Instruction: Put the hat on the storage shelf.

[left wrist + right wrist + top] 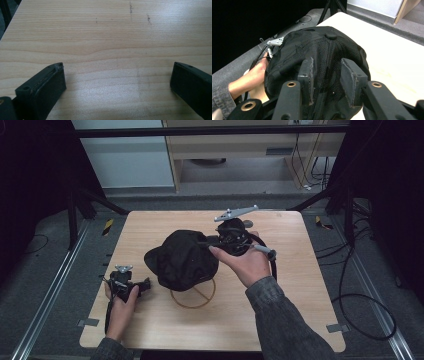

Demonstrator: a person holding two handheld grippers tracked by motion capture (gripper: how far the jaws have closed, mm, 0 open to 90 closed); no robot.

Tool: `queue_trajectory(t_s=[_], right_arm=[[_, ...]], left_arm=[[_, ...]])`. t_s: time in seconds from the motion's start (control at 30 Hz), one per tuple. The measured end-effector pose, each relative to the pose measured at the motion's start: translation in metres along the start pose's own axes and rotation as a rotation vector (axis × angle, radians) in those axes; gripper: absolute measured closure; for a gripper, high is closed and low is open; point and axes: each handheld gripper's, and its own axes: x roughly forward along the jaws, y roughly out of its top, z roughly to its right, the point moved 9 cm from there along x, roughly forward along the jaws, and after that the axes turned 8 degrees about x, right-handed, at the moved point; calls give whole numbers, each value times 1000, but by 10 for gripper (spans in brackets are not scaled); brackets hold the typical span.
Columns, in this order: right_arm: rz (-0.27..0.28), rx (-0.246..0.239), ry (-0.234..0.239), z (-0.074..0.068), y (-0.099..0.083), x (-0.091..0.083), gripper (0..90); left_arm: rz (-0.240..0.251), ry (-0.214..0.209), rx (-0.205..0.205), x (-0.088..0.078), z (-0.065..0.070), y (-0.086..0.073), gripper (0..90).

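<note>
A black cap [182, 259] is located at the centre of the wooden counter [295, 285], and all positions below are referred to it. In the high view, the cap is seen resting over a wooden ring with crossed spokes [194, 295], part of which projects from under the cap's near edge.

The right gripper [212, 242] is held at the cap's right side, in contact with the fabric, by the person's right hand [247, 262]; a grey three-cornered plate [236, 213] is carried on top of it. In the right gripper view, the right gripper [327, 75] is presented with its jaws partly apart and a fold of the cap's mesh crown [322, 50] lying between them. Whether the fabric is actually pinched cannot be told. The top button of the cap [331, 36] is resolved in this view but not from above.

The left gripper [145, 284] is placed to the left of the cap, low on the counter, just beside the brim, and is held by the left hand [121, 307]. In the left gripper view, the left gripper [117, 78] is shown with its jaws spread wide, nothing between them but bare counter [105, 37]. In the right gripper view, the left hand [249, 77] is visible beyond the cap.
</note>
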Motion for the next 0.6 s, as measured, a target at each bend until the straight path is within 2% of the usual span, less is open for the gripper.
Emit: queue_trajectory(t_s=[0.4, 0.6], right_arm=[[25, 5, -28, 7, 0, -16, 607], [45, 19, -46, 15, 0, -28, 564]], left_arm=[[0, 0, 0, 0, 0, 0, 0], [0, 1, 0, 0, 0, 0, 0]])
